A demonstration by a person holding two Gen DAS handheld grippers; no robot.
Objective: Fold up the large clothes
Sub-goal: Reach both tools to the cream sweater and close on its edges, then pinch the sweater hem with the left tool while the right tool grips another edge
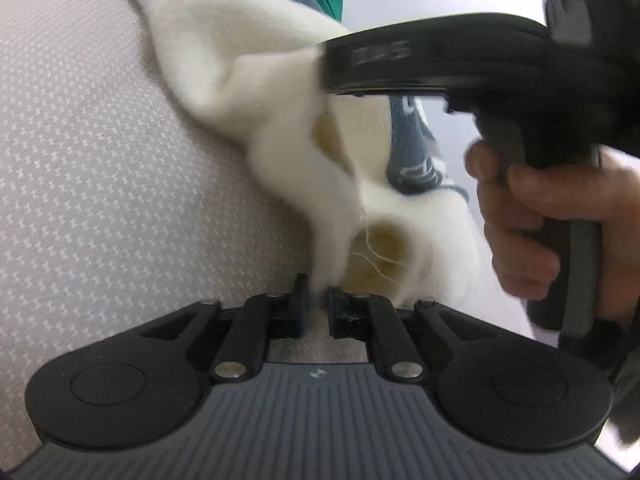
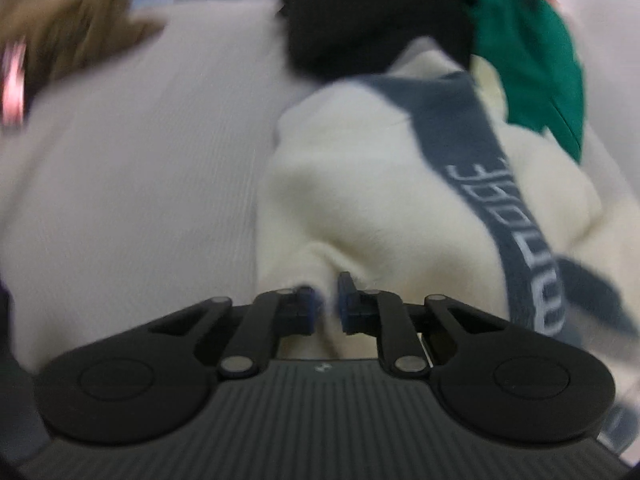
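Cream garment (image 1: 240,80), bunched on the pale textured surface (image 1: 80,160), is pinched at thin edges by left gripper (image 1: 316,300) and right gripper (image 2: 326,304); slippage is risked if pulled unevenly.

free: bare pale woven counter top (image 1: 92,168) left of the fluffy white garment with the grey lettered band (image 1: 280,132) | blocked: a hand on the other black tongs' handle (image 1: 536,216) crowds the right | far side: black cloth heap (image 2: 372,20), green cloth (image 2: 536,56), brown cloth (image 2: 68,28)
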